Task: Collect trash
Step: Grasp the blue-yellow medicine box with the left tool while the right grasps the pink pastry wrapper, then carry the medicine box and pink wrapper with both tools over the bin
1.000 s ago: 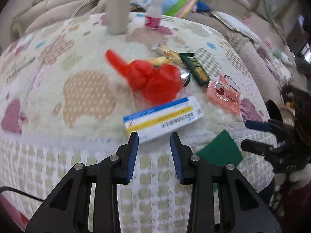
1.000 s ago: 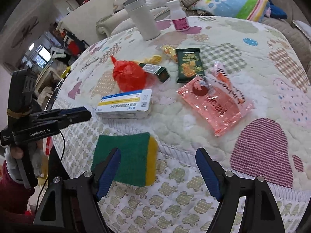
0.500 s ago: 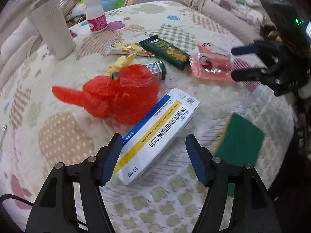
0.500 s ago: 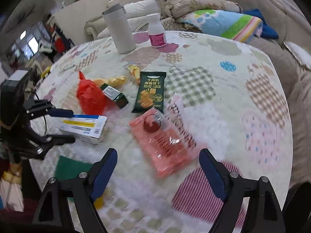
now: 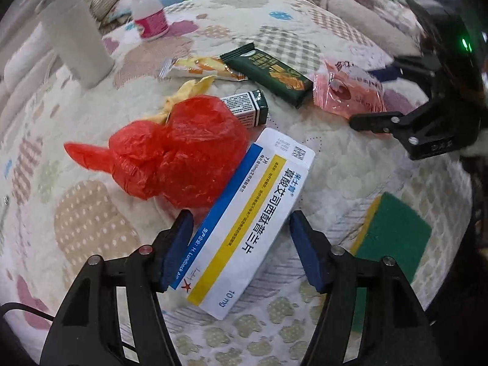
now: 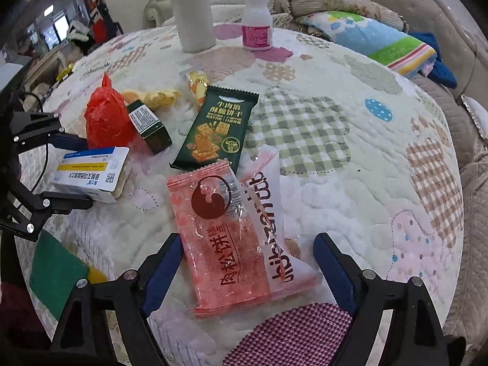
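Observation:
A white medicine box [image 5: 253,213] with blue and yellow stripes lies between the fingers of my left gripper [image 5: 241,216]. Its jaws are closing, and small gaps still show on both sides. A crumpled red plastic bag [image 5: 183,152] touches the box's far side. My right gripper [image 6: 247,238] straddles a pink snack packet [image 6: 231,238]; its jaws are closing too, with the pads clear of the packet. Beyond lie a dark green cracker packet [image 6: 216,131], a small dark green box [image 6: 149,125] and yellow wrappers [image 6: 161,97].
A quilted cloth [image 6: 335,183] covers the round table. A white tumbler [image 6: 192,9] and a white bottle with a pink label [image 6: 256,21] stand at the far edge. A green and yellow sponge [image 5: 390,238] lies at the near edge. A sofa with a striped blanket [image 6: 381,39] stands behind.
The left gripper's jaws widened and it came down around the white box. The right gripper moved from above the sponge to the pink packet, which now lies between its fingers.

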